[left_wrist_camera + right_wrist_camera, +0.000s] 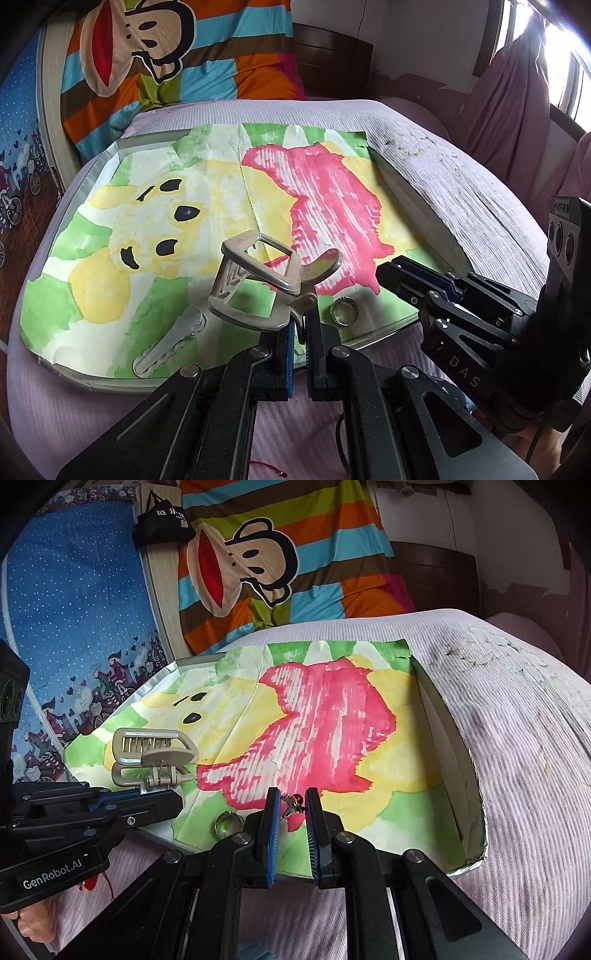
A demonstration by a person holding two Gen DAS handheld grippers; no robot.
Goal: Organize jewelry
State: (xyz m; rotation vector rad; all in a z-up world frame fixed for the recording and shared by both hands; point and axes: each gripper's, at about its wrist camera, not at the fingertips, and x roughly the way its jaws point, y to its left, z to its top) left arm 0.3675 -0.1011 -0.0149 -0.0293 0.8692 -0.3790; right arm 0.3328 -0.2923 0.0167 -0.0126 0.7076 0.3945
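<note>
- Bed (424, 155) with ribbed lilac cover fills both views; striped monkey-print quilt (280, 565) bunched at 12 o'clock, blue dotted fabric (74, 590) at 9–10 o'clock in right wrist view.
- Shallow tray (476, 794) with foil-like rim sits on the bed, lined with painted paper (207, 192): yellow, green, big pink patch.
- Left gripper (300, 321) at 6 o'clock of its own view, jaws pressed together, pinching the lever of a beige hair claw clip (255, 280); clip is held up over the near part of the tray, teeth end toward 10–11 o'clock.
- Same clip (151, 757) at 9 o'clock in right wrist view, sticking up from the left gripper's tips.
- Right gripper (291, 805) low centre in its view, jaws closed in on a small dangly jewelry piece (291, 806) with a red bead; too small to tell what kind. It hangs over the pink/green edge of the paper.
- Right gripper also shows at 3–4 o'clock in left wrist view, tips over the tray's near-right corner.
- Clear twisted hair clip (170, 343) lies flat on green paint, at 7–8 o'clock of the claw clip.
- Silver ring (344, 311) lies on paper between the two grippers, just beside left gripper tips; also seen (226, 824) at 7 o'clock of the right gripper tips.
- Red cord (267, 468) on the cover at 6 o'clock, off the tray.
</note>
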